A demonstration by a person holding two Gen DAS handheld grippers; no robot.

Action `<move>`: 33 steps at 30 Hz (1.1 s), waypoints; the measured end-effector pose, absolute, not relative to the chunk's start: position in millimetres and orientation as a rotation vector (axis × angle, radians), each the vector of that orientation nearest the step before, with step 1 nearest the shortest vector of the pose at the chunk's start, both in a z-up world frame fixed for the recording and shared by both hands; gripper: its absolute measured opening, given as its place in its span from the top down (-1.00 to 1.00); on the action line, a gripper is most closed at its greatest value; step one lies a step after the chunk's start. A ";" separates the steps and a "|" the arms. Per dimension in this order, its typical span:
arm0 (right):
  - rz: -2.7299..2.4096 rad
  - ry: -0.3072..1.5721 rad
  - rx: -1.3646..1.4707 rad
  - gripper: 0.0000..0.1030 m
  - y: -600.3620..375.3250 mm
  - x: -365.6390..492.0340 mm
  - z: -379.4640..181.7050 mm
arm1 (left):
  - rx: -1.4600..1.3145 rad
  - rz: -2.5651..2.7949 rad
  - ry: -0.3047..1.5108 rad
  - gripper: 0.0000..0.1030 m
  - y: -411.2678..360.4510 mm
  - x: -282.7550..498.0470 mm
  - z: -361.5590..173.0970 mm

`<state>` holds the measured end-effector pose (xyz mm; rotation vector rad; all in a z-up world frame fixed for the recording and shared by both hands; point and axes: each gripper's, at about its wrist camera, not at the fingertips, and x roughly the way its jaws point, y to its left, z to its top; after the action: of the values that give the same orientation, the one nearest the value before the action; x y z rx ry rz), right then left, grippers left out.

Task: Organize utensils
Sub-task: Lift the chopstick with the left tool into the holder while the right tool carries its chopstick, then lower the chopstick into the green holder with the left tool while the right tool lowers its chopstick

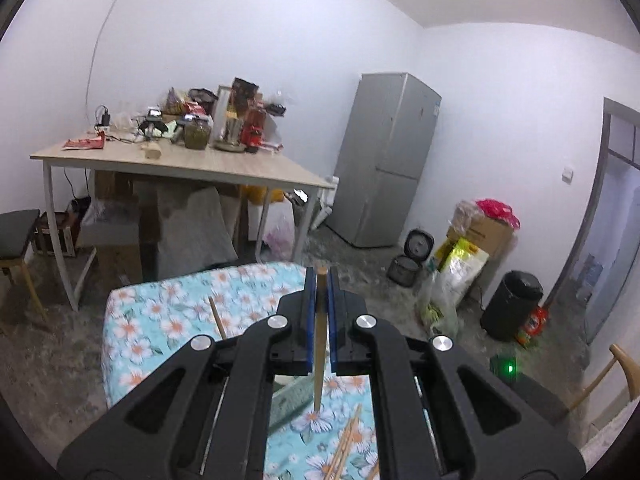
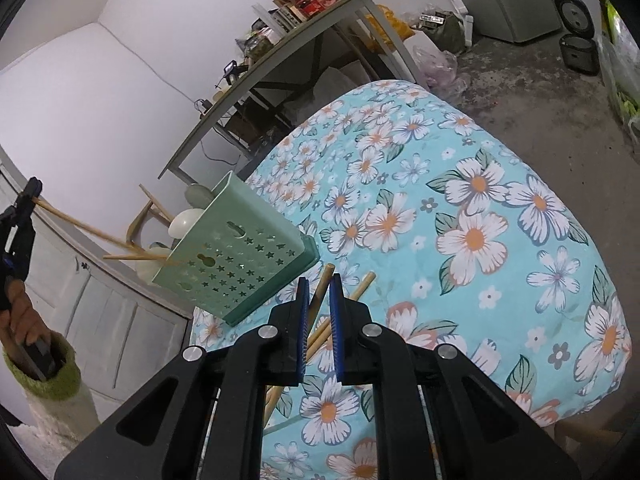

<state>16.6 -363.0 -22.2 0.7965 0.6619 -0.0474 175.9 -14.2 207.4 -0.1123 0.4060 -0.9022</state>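
Chopstick, slim smooth wood, clamped in left hand-held gripper.

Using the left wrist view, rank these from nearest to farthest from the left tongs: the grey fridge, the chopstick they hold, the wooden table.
1. Chopstick: clamped between the left tongs, touching them.
2. Wooden table: beyond the flowered cloth, to the left.
3. Grey fridge: against the back wall, to the right.
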 end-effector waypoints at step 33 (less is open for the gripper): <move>-0.056 0.641 0.770 0.82 -371.7 13.1 -8.6 | -0.196 -0.733 0.411 0.91 -16.6 252.5 164.1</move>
<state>13.1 -371.7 -8.6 0.7702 0.6406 -0.0555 252.5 -16.6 164.1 -0.1964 0.4107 -0.7332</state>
